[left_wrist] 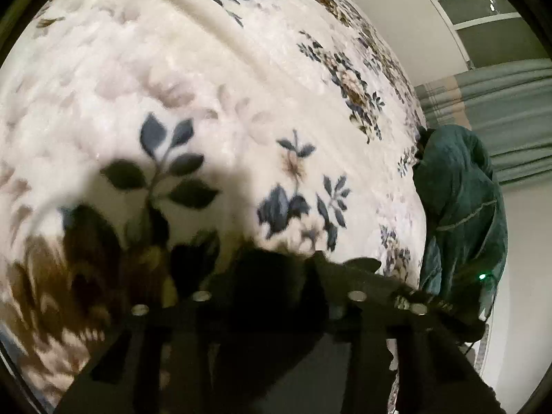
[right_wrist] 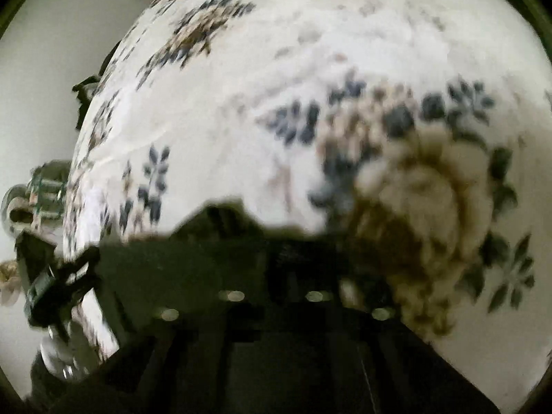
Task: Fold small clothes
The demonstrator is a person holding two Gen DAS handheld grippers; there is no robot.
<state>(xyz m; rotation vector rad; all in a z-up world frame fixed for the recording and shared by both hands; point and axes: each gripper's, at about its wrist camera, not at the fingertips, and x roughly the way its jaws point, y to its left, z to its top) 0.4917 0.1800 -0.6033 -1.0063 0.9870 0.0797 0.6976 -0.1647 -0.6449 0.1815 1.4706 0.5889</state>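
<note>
Low over the floral blanket, left claw pinches a dark cloth; right claw pressed together

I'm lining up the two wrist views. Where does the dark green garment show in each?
Left wrist: dark green garment hangs at the right edge, beside the floral blanket.
Right wrist: not clearly in it; only small blurred dark shapes at the left edge.
Shared landmark: the white floral blanket fills both.

Dim, flat indoor light; heavy fisheye bending at dark rims; motion blur throughout, worst in right wrist view; foreground shadowed.
</note>
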